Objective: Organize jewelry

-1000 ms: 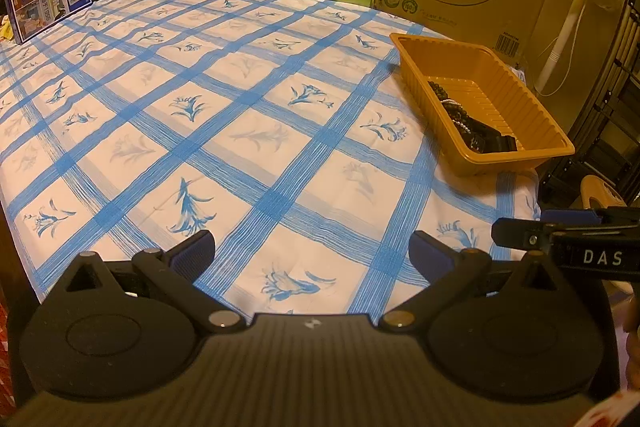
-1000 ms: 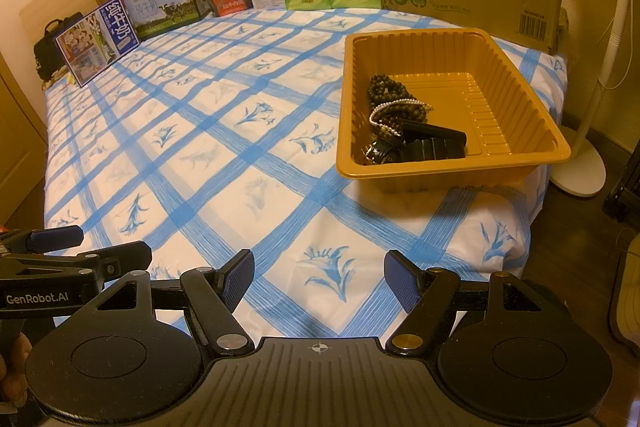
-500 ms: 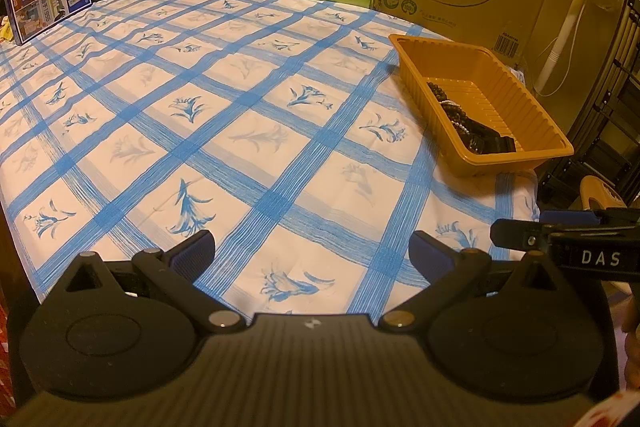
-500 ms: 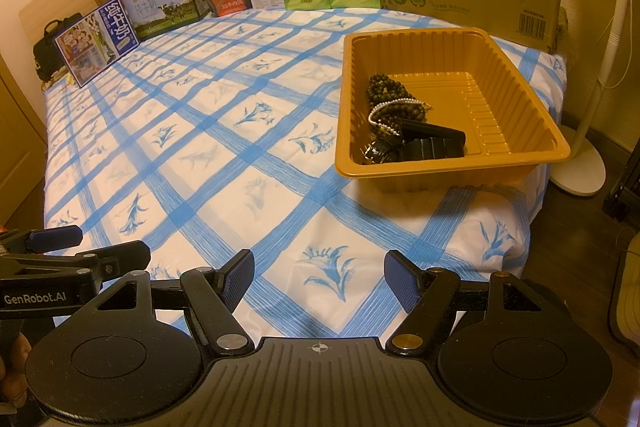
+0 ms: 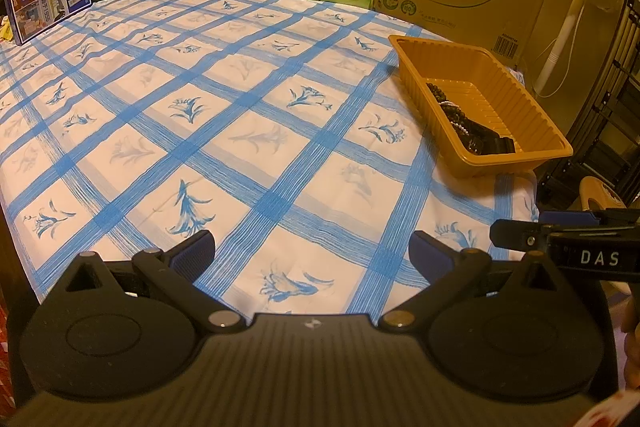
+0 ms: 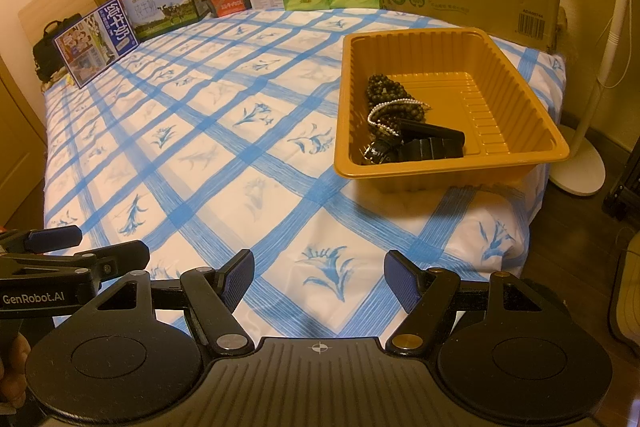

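— Orange plastic tray (image 6: pixel 516 107) sat on the blue-checked bedsheet (image 6: pixel 224 147); what did each view add?

— The right wrist view showed its floor: dark bead strands (image 6: pixel 390 95), a pearl chain (image 6: pixel 394 105) and black bracelets (image 6: pixel 434 145) heaped at the near left corner. The left view caught mostly the tray's wall.

— Any change from a second before?

— None. The left gripper (image 5: pixel 312 251) and right gripper (image 6: pixel 319 281) hung with jaws apart, empty, near the sheet's edge.
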